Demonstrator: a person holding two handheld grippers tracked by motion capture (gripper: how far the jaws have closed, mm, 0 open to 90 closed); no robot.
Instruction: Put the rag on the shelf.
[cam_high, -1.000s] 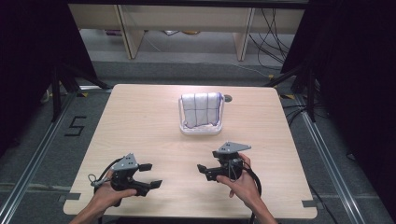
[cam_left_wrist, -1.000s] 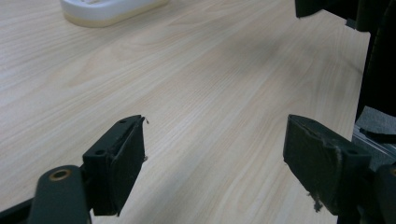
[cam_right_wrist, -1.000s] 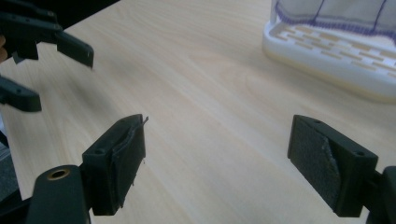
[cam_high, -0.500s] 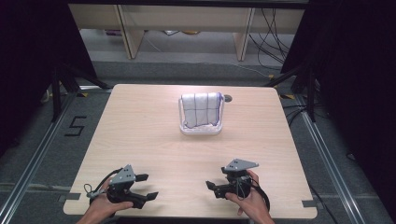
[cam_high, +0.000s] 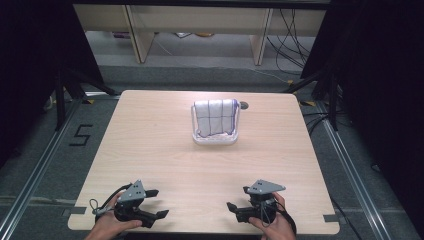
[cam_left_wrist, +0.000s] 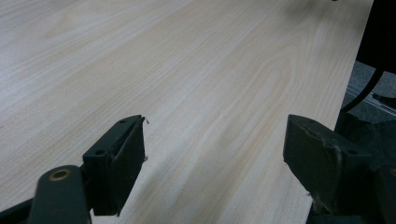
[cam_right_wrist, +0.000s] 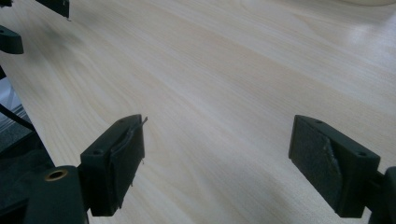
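The left tool (cam_high: 156, 204) sits wide open and empty at the table's (cam_high: 150, 140) near edge; the right tool (cam_high: 239, 199), equally wide, mirrors it. The white rack of folded cloths (cam_high: 215, 122) stands well apart, mid-table toward the far side. Approaching too low risks nudging the rack's rim; nothing lies between.

A single readable sign is found: the number 5 (cam_high: 80, 135), marked in dark strokes on the grey floor (cam_high: 45, 150). It is seen in the high view, off the counter (cam_high: 165, 150) edge, ahead of and outward from the left claw (cam_high: 159, 203), well apart from it. Nothing can be read on the counter, on either claw, or in the two gripper views.
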